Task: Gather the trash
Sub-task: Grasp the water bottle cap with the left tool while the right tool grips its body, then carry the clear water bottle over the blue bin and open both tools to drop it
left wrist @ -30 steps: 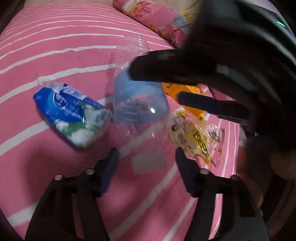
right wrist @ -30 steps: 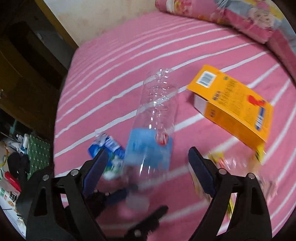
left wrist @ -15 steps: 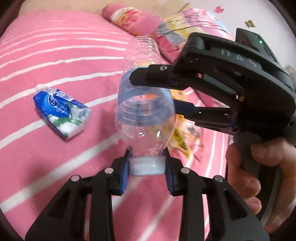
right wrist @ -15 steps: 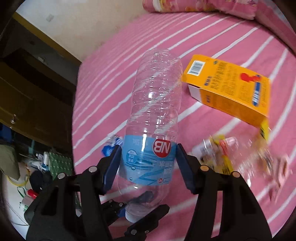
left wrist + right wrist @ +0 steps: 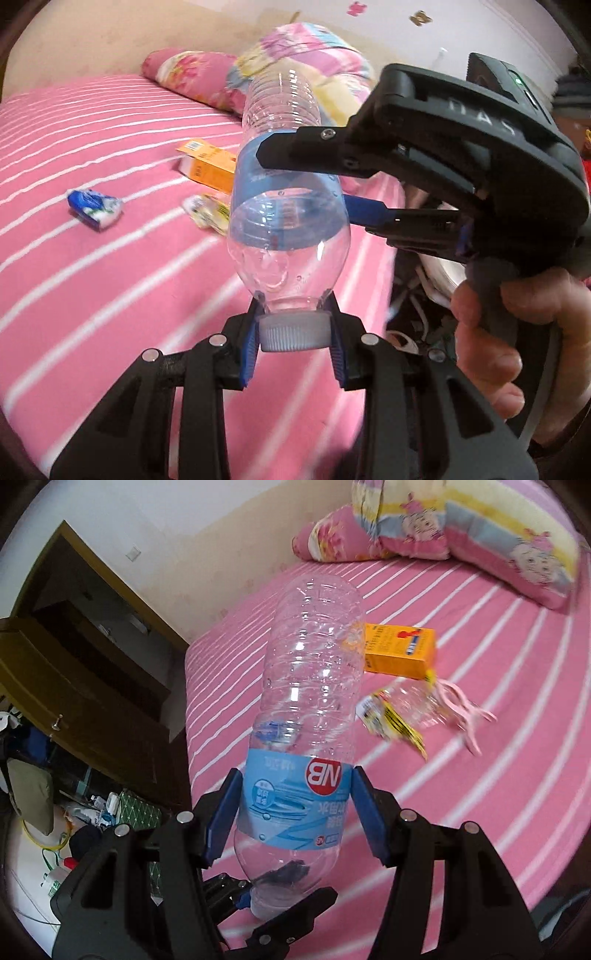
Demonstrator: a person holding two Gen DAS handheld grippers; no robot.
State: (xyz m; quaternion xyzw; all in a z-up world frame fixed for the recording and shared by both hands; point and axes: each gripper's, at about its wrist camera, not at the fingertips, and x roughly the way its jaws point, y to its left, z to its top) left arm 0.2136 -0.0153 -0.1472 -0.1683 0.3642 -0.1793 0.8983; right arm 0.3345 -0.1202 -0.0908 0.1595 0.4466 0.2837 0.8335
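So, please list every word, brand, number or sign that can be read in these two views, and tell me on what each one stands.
"NB": red badge on the blue label of the clear plastic bottle, seen upside down.
Other label text: too small to read.
Raised letters on the right hand-held gripper: unclear.
Orange box: barcode and print, too blurred to read.
Blue packet and yellow wrapper: print too blurred to read.

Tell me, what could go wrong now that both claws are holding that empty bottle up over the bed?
The clear plastic bottle is thin and empty, so the right claw squeezing its blue label could dent it or let it slip. The left claw grips only the white cap; if the two pull apart or twist, the cap might loosen. The orange box, the wrapper and the blue packet remain on the bed.
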